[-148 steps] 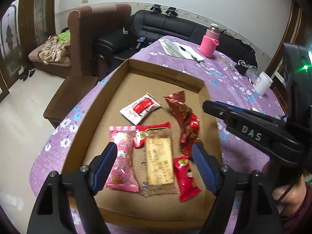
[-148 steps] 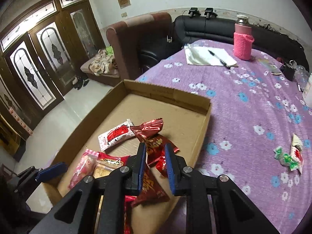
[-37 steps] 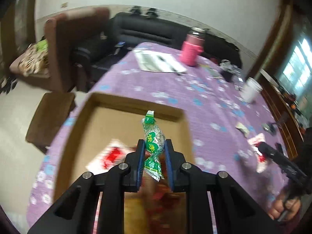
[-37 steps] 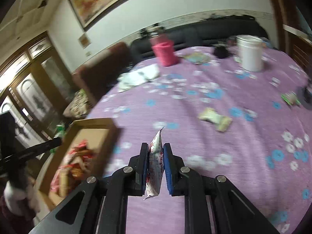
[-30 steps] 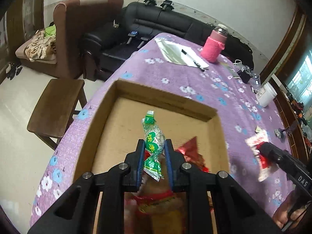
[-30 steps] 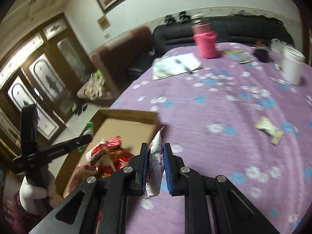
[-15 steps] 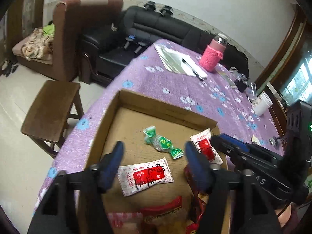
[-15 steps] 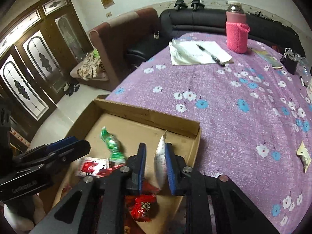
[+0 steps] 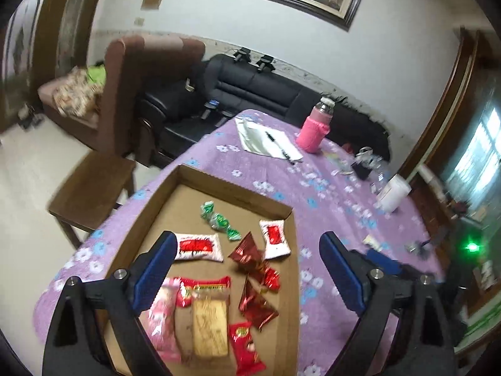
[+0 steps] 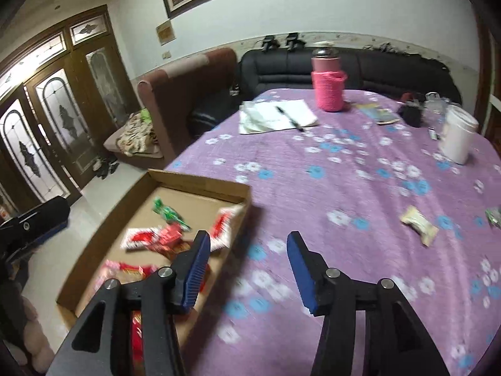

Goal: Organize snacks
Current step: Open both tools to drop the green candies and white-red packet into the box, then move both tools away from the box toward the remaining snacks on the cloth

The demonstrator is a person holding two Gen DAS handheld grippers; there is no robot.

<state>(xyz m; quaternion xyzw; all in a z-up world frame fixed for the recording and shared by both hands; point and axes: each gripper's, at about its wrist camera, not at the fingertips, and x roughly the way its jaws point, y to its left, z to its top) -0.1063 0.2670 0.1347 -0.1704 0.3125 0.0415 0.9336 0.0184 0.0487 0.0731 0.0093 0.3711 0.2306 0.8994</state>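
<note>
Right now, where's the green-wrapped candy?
The green-wrapped candy lies inside the cardboard box, near its far wall in the left wrist view, just beyond the two white-and-red packets. Neither gripper is holding it.

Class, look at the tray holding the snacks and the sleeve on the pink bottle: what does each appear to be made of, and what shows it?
Tray: plain brown cardboard, matte, with folded walls and raw edges. Sleeve on the pink bottle: apparently knitted or crocheted yarn, judging by its ribbed, fuzzy texture.
</note>
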